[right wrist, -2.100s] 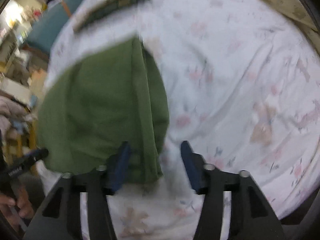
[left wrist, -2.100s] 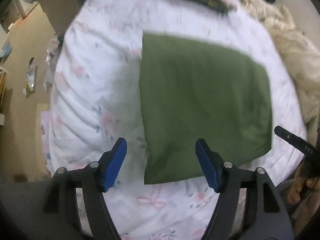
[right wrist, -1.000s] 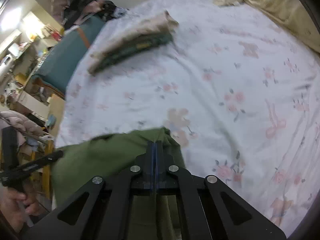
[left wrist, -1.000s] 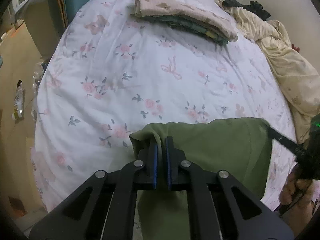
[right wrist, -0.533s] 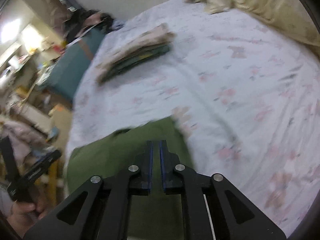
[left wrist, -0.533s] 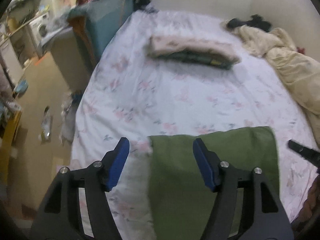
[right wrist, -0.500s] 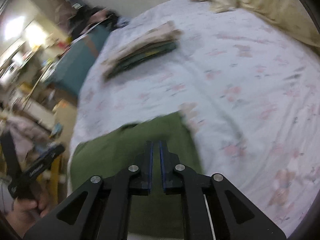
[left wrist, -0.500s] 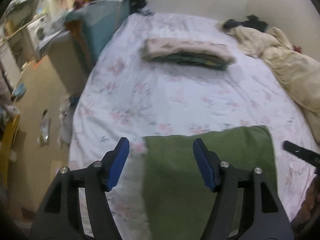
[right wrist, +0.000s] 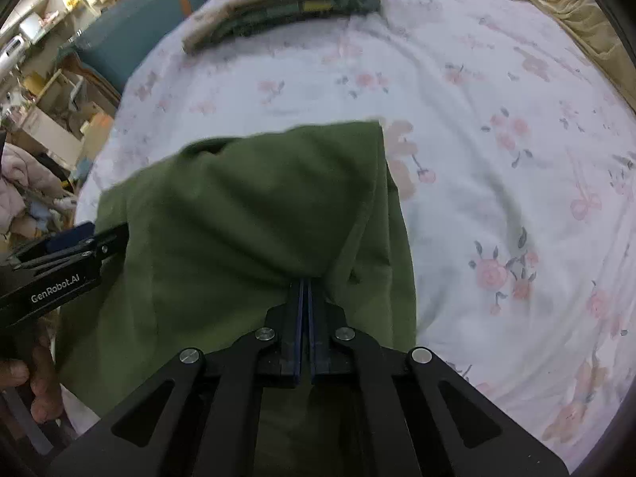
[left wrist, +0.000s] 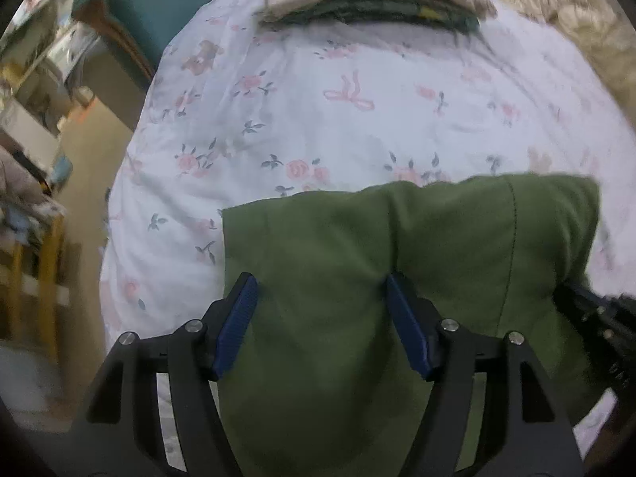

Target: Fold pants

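- While my right gripper (right wrist: 305, 282) is clamped on a bunched ridge of the green pants (right wrist: 246, 214), my left gripper (left wrist: 322, 318) hangs over the same cloth with its jaws parted and nothing pinched, having opened within the last second.
- Nearest to me, the pants lie folded on the floral bedsheet (right wrist: 497, 127), a broad green panel with its left edge straight and its far edge a little wavy.
- To do this step well, I judge the right side should lay its pinched edge down level with the far edge of the pants before letting go, so no ridge is trapped.
- On the right side of the pants a second layer seems to peek out from under the top one; the view is soft there, so I am not sure the edges match.
- My left jaws could press flat on the pants and stroke outward to smooth the crease beside the stitched seam (left wrist: 512, 238).
- Beyond the far edge of the pants, bare sheet gives room.
- Well past the pants sits a stack of folded clothes (right wrist: 286, 4), and a cream blanket (right wrist: 572, 4) lies far right of them.
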Action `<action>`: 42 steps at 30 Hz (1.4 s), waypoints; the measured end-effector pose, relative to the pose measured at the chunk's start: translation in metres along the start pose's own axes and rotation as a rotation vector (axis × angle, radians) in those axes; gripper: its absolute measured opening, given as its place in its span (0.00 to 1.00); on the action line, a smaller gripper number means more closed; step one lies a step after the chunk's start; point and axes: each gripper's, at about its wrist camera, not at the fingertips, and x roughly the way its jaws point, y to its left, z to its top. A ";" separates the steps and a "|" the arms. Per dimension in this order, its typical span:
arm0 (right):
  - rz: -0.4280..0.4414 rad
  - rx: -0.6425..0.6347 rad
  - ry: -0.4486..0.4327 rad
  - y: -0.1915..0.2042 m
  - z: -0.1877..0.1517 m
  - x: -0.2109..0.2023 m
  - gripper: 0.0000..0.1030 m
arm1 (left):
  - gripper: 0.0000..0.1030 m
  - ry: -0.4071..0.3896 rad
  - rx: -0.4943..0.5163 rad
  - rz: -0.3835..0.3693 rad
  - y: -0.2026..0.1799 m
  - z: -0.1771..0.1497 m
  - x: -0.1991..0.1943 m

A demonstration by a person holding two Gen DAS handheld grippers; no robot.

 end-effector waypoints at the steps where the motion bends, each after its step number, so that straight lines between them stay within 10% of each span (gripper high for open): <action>1: 0.009 0.009 0.011 -0.002 0.000 0.002 0.00 | 0.62 -0.002 0.008 0.012 -0.003 0.000 -0.001; 8: 0.139 0.129 -0.036 -0.016 0.006 -0.025 0.22 | 0.83 -0.099 -0.093 -0.094 0.020 -0.003 -0.046; 10: 0.213 0.190 -0.066 -0.025 0.008 -0.032 0.80 | 0.94 -0.151 -0.135 -0.139 0.036 -0.008 -0.060; 12: 0.243 0.263 -0.092 -0.039 0.006 -0.036 0.92 | 0.99 -0.182 -0.169 -0.176 0.054 -0.014 -0.066; 18: 0.219 0.304 0.042 -0.051 -0.002 -0.007 0.93 | 0.99 -0.086 -0.269 -0.195 0.094 -0.036 -0.033; 26: 0.343 0.249 0.142 -0.035 -0.015 0.021 0.93 | 0.99 0.088 -0.141 -0.458 0.055 -0.042 0.007; 33: 0.261 0.134 0.057 -0.014 -0.020 0.005 0.36 | 0.19 0.040 -0.027 -0.557 0.029 -0.040 -0.003; 42: 0.304 0.085 -0.131 0.007 -0.007 -0.072 0.20 | 0.12 -0.160 -0.007 -0.607 0.047 -0.021 -0.105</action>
